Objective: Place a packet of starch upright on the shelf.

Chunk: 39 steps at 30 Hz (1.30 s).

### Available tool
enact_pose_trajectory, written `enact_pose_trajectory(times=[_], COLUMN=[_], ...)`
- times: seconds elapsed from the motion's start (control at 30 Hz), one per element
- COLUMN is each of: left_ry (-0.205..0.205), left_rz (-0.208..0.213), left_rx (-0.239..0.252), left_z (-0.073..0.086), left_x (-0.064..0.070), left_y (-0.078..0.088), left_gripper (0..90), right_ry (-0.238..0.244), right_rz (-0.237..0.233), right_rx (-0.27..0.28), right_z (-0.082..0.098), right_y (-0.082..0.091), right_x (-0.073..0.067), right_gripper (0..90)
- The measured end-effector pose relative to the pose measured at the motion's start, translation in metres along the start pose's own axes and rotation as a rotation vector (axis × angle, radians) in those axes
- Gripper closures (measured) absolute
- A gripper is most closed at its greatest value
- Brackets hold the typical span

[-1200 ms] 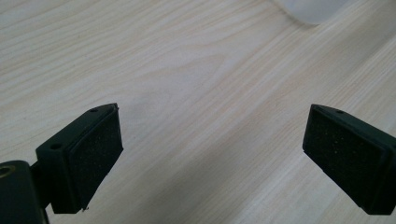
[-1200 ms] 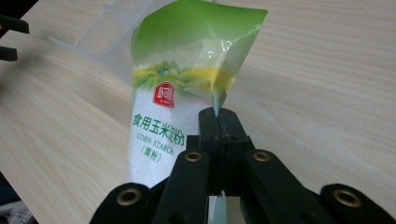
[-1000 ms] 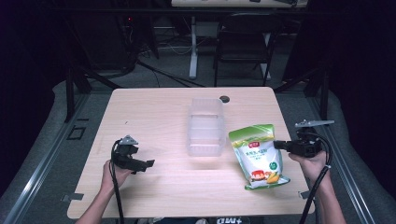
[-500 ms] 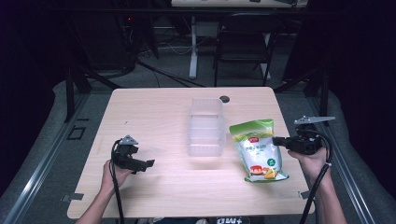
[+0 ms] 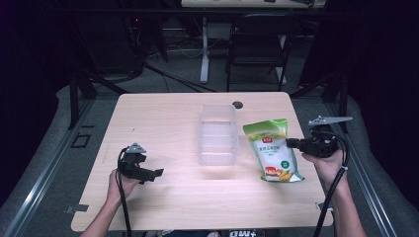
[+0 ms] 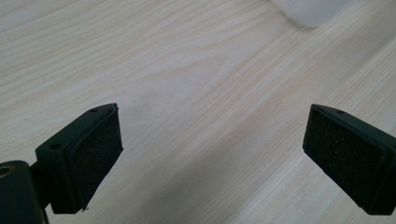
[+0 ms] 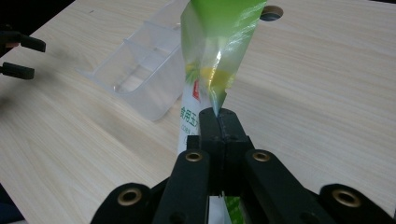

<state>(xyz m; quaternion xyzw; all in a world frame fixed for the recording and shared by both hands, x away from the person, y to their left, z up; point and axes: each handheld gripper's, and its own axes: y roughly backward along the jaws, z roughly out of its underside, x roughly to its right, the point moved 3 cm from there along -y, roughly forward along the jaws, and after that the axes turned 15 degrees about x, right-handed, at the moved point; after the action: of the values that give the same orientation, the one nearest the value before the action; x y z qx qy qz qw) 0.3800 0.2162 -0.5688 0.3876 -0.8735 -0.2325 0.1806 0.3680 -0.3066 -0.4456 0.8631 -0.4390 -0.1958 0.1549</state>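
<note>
Left gripper (image 5: 157, 172) hovers low over the bare wood at the near left of the table (image 5: 163, 118), its jaws spread wide with nothing between them — the left gripper view looks past the two black pads (image 6: 95, 151) at plain grain and a corner of the clear plastic container (image 6: 310, 9). It is idle for now, so the risk on that side is small: if it swings toward the middle without care, it could knock the container, which looks light and would likely slide.

That container (image 5: 218, 134) stands at the table's centre, long and open-topped with dividers across it. Just to its right hangs the green and white snack bag (image 5: 272, 150), its lower end close to or resting on the wood; I cannot tell which.

Farther right, the right gripper (image 5: 290, 143) is clamped tight on the bag's side edge. The right gripper view shows the jaws pinching only a thin fold of film (image 7: 215, 100), with the bag twisting away above them. That is where trouble would start — a pinch on slick film so near the edge may slip under the bag's weight, dropping it short of the container. A swinging bag could also catch the container's near wall and tip or shove it.
</note>
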Motion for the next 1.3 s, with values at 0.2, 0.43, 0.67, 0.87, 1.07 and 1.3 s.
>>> enact_pose_trajectory(times=[0.2,0.43,0.67,0.87,1.07,1.3], left_ry=[0.003,0.011,0.012,0.011,0.014,0.016], left_rz=[0.005,-0.003,0.003,0.002,0.004,-0.006], left_rx=[-0.008,0.001,-0.006,-0.003,-0.003,0.004], left_z=[0.0,0.0,0.0,0.0,0.0,0.0], left_x=[-0.001,-0.001,-0.001,-0.002,-0.001,-0.002], left_y=[0.0,0.0,0.0,0.0,-0.001,0.0], left_gripper=[4.4,4.1,3.7,3.6,3.1,1.1], right_ry=[0.013,0.016,0.021,0.024,0.04,0.04], right_rz=[0.009,0.01,0.011,0.008,0.007,-0.002], right_rx=[0.0,0.006,0.001,0.006,0.013,0.017], right_z=[-0.009,-0.016,-0.023,-0.031,-0.04,-0.045], right_y=[-0.002,-0.004,-0.007,-0.007,-0.007,-0.01], right_x=[-0.002,0.0,0.0,0.0,-0.003,-0.005], right_gripper=[90.0,90.0,90.0,90.0,90.0,90.0])
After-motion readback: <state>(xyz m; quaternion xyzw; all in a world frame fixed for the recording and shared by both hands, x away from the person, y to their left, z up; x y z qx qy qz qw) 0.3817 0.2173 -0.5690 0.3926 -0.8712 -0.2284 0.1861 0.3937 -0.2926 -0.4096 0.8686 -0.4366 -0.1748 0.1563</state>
